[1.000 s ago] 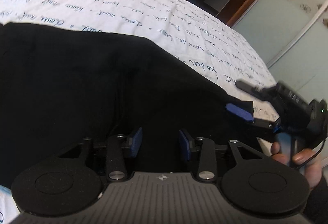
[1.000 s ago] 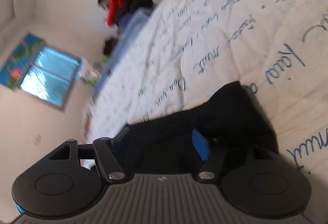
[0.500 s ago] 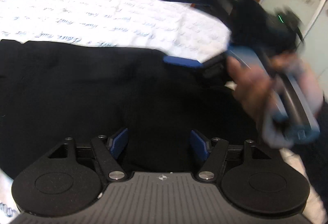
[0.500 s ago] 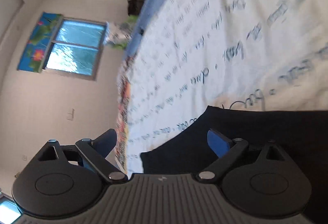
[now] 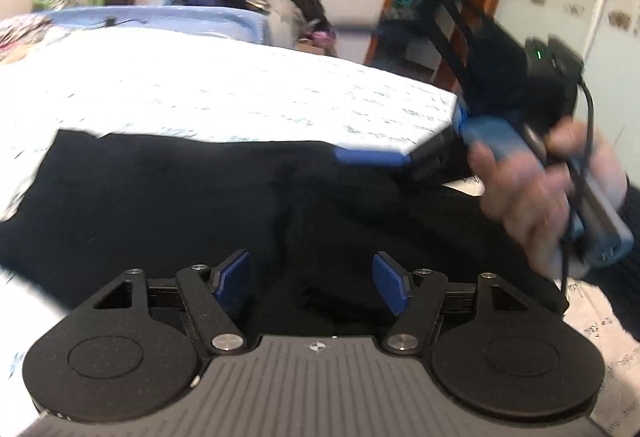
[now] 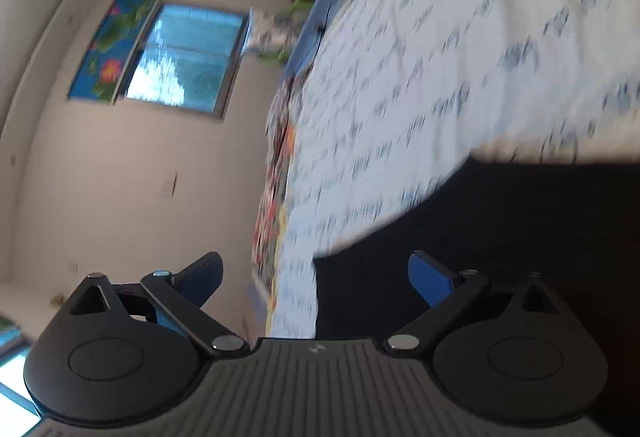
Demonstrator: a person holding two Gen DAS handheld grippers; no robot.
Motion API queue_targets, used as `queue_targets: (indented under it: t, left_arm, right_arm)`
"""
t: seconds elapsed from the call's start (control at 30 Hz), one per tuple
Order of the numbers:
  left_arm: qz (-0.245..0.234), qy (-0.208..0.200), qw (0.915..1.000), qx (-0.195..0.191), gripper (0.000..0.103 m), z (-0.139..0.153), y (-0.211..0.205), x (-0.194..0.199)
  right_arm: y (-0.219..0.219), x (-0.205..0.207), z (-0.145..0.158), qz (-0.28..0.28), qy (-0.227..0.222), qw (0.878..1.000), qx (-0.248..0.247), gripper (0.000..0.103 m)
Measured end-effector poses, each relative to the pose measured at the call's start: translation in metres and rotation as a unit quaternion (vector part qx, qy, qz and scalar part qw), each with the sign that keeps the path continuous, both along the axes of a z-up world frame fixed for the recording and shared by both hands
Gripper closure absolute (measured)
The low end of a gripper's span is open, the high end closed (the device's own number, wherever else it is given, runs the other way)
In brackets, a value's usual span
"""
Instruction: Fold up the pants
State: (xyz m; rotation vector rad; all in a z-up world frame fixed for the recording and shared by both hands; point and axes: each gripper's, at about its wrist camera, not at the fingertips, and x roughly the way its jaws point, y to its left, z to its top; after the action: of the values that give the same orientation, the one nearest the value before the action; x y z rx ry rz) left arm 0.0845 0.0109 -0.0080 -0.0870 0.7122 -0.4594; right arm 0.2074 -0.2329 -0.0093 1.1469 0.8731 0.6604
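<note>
While the black pants lie spread on the white bedspread, soft, limp and light by the look, both the left gripper and right gripper are opening with nothing between their jaws, so a hem or waistband edge seems the best place to pinch.

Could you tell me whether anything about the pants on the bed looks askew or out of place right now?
Nothing stands out. The black pants lie flat on the white printed bedspread with only soft wrinkles. Both claws are empty, their jaws opening.
</note>
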Motion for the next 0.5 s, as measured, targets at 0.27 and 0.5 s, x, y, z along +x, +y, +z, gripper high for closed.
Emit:
queue_targets:
  t: [0.27,0.5]
  left_arm:
    - [0.117,0.024,0.9921,-0.041,0.033,0.028,0.107,-0.026]
    - [0.319,-0.058,0.9427,-0.078,0.013,0.102,0.241,-0.053]
  right_arm:
    - [0.024,-0.002,-0.029,0.008,0.040,0.998,-0.045,0.003]
    - [0.060,-0.088,0.041,0.032,-0.149,0.944,-0.292,0.003]
